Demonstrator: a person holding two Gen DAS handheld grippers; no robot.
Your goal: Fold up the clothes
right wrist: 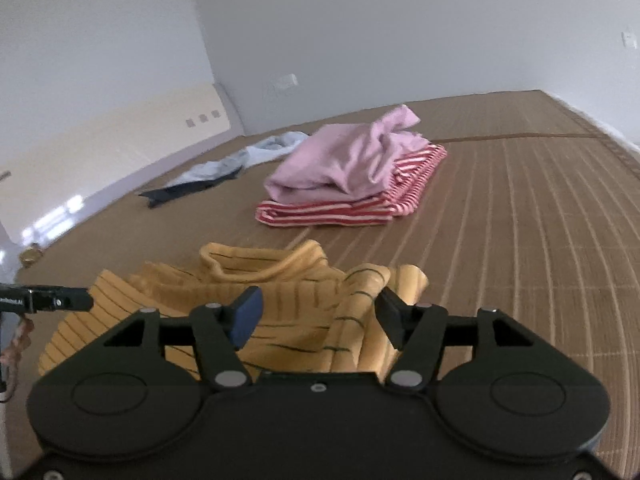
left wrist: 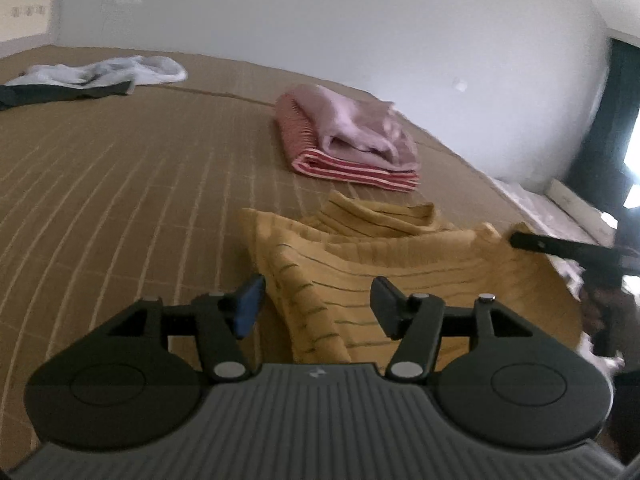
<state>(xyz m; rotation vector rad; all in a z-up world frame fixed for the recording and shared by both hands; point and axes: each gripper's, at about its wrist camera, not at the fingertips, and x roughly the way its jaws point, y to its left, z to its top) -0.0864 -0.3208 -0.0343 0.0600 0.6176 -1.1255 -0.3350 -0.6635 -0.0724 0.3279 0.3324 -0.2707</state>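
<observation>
Showing only in the right view: a tape roll (right wrist: 32,255).

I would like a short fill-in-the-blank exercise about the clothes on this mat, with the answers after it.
1. The pink garment lies on top of the red-and-white ____ one.
2. The garment nearest both tools is ____.
3. The left tool has its jaws ____.
4. The mat is ____ in colour.

Answers: striped; yellow; open; brown

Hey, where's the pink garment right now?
The pink garment lies folded on top of the red-striped garment, mid-mat, beyond the yellow sweater in both wrist views.
</observation>
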